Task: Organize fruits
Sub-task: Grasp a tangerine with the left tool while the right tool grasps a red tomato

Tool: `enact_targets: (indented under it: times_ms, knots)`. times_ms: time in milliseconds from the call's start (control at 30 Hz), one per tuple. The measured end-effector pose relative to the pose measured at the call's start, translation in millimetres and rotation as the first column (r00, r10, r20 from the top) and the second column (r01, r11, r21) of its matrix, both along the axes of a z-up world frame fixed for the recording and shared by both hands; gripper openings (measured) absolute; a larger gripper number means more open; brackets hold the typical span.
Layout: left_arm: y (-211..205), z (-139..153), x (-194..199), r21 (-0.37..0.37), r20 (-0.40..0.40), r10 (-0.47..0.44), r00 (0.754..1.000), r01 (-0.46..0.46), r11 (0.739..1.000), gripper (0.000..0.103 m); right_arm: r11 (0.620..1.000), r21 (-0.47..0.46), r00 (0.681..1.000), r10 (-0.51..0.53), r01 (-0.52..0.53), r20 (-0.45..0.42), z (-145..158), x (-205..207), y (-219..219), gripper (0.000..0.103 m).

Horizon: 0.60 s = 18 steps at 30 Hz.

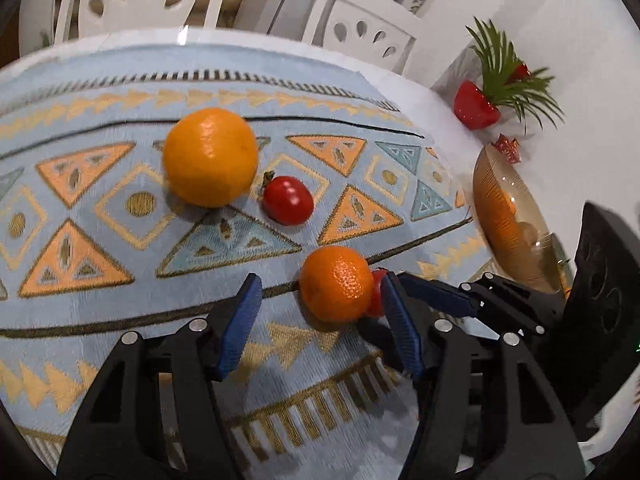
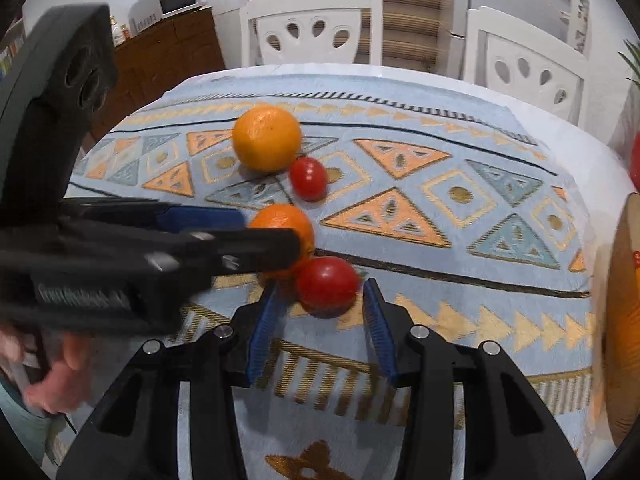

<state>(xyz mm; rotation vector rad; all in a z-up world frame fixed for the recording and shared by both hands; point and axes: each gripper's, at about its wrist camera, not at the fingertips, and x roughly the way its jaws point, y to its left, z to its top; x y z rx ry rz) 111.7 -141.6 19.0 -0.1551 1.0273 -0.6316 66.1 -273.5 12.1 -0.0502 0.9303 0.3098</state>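
Note:
A large orange point(image 1: 211, 157) point(image 2: 266, 138) and a small red tomato point(image 1: 287, 200) point(image 2: 307, 179) lie on the patterned blue cloth point(image 1: 120, 240). A small orange point(image 1: 336, 283) point(image 2: 285, 222) lies nearer, touching a second red tomato point(image 2: 327, 286), which peeks out behind it in the left wrist view point(image 1: 377, 292). My left gripper point(image 1: 320, 308) is open, its right finger beside the small orange. My right gripper point(image 2: 322, 304) is open, its jaws on either side of the second tomato. The left gripper's body also shows in the right wrist view point(image 2: 120, 252).
An amber glass bowl point(image 1: 508, 220) point(image 2: 616, 320) holding orange fruit stands at the right of the table. A red vase with green leaves point(image 1: 476, 106) stands behind it. White chairs point(image 2: 316, 24) line the far side of the table.

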Motion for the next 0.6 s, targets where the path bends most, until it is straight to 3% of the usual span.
enact_targets:
  times_ms: [233, 333, 400, 600]
  knots:
    - [-2.3, -2.6, 5.5, -0.037, 0.026, 0.0, 1.0, 0.001, 0.999, 0.061, 1.0, -0.02, 1.0, -0.002, 0.001, -0.002, -7.5, 6.8, 5.0, 0.044]
    - [-6.6, -4.4, 5.7, -0.017, 0.033, -0.005, 0.999, 0.005, 1.0, 0.059, 0.999, -0.033, 1.0, 0.001, -0.001, 0.007, -8.0, 7.1, 7.1, 0.044]
    - [-8.5, -4.7, 5.5, -0.02, 0.038, -0.011, 0.999, 0.011, 1.0, 0.05, 1.0, -0.031, 1.0, -0.002, 0.003, 0.008, -8.6, 7.5, 6.3, 0.043]
    - [3.7, -9.9, 10.4, -0.084, -0.003, 0.014, 1.0, -0.014, 0.996, 0.037, 0.999, -0.037, 1.0, -0.025, 0.026, 0.015, -9.0, 7.1, 4.6, 0.036]
